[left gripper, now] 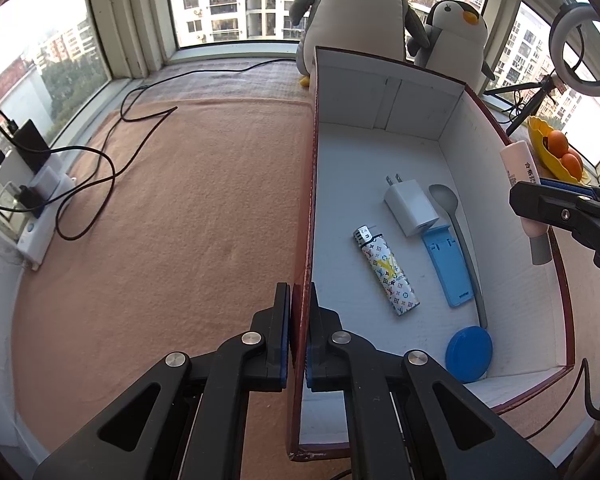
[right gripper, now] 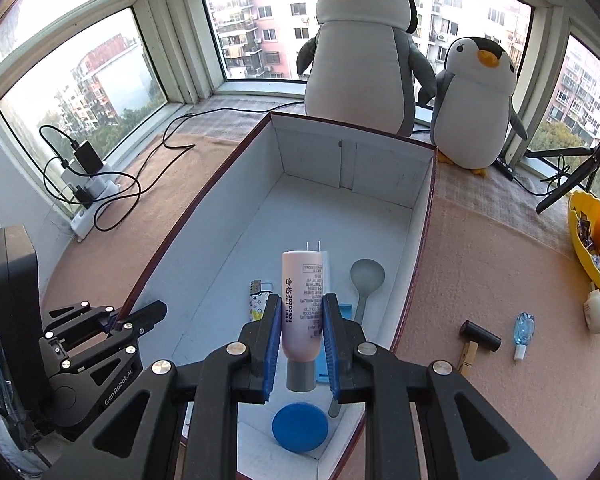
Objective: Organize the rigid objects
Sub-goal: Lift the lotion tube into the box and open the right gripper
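Note:
A white-lined cardboard box point(left gripper: 380, 144) point(right gripper: 228, 240) holds a white charger point(left gripper: 410, 208), a patterned lighter point(left gripper: 388, 272), a grey spoon point(left gripper: 456, 232) point(right gripper: 366, 280), a light blue stand point(left gripper: 448, 268) and a blue round lid point(left gripper: 469, 354) point(right gripper: 299, 427). My left gripper point(left gripper: 299, 340) point(right gripper: 118, 324) is shut on the box's left wall. My right gripper point(right gripper: 301, 336) point(left gripper: 540, 204) is shut on a pink tube with a grey cap point(right gripper: 302, 308) point(left gripper: 526, 184) and holds it over the box.
Two plush penguins point(right gripper: 360, 60) stand behind the box. A power strip with cables point(left gripper: 32, 196) lies at the left. Right of the box lie a small black mallet point(right gripper: 478, 340), a blue clip point(right gripper: 523, 330) and a yellow bowl of oranges point(right gripper: 580, 236).

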Demonstrator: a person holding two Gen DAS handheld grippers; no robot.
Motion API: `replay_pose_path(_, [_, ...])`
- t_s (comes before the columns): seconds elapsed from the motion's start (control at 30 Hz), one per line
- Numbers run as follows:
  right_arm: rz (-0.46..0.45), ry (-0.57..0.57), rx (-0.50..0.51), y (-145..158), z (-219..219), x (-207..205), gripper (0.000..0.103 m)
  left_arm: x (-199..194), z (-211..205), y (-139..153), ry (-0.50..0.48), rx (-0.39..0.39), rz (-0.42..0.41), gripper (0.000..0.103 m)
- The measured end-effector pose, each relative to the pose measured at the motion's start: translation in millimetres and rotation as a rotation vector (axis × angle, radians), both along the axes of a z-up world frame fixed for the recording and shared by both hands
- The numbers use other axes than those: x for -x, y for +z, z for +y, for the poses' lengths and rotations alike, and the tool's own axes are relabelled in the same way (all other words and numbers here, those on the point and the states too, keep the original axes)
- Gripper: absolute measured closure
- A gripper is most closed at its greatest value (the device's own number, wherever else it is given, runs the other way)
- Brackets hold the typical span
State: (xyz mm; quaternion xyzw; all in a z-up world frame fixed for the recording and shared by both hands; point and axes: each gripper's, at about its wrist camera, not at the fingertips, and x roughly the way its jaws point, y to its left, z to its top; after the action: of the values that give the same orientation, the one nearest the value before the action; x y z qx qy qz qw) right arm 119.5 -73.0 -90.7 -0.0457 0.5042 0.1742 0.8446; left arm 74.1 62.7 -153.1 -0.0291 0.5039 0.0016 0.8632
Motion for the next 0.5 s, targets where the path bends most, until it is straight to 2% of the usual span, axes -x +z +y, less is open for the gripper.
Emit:
replay_pose_path(0.1, [0.012, 0.006, -0.006, -2.2, 0.2, -1.4, 0.083, 0.0, -0.1, 0.0, 0.000, 0.000, 0.001, 0.099])
replay_pose_path(0.2, [0.006, 0.010, -0.013, -1.7, -0.5, -0.5, 0.058, -0.5, 0.0, 0.3, -0.001, -0.001, 0.004, 0.099])
replay_pose_path(0.23, [0.000, 0.008, -0.015, -0.8, -1.5, 0.3, 0.056, -0.7, 0.2, 0.3, -0.003, -0.002, 0.006, 0.099])
replay_pose_path(0.5, [-0.033, -0.042, -0.060, 11.5, -26.2, 6.3, 0.056, -2.8, 0.3, 0.1, -0.013, 0.002, 0.021, 0.099])
